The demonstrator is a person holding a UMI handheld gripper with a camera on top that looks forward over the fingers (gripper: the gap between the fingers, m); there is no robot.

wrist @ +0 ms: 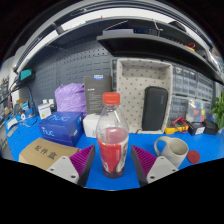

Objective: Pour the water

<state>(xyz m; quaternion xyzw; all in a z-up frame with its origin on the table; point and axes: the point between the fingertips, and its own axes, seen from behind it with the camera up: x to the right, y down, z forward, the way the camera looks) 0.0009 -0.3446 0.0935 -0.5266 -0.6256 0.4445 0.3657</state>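
A blue table (pixel 195 148) is seen carrying everything. A clear bottle (pixel 112 138) with a red cap and red label is stood upright on it. To one side a grey mug (pixel 170 151) is set, its handle turned outward. On the other side a blue box (pixel 62 126) and a tan box (pixel 41 155) are laid. A purple bag (pixel 70 98) is placed behind the blue box.

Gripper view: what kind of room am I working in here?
Probably a workshop or lab bench: a blue table against a pegboard wall, with boxes and clutter. A water bottle stands between the fingers, a mug beside it.
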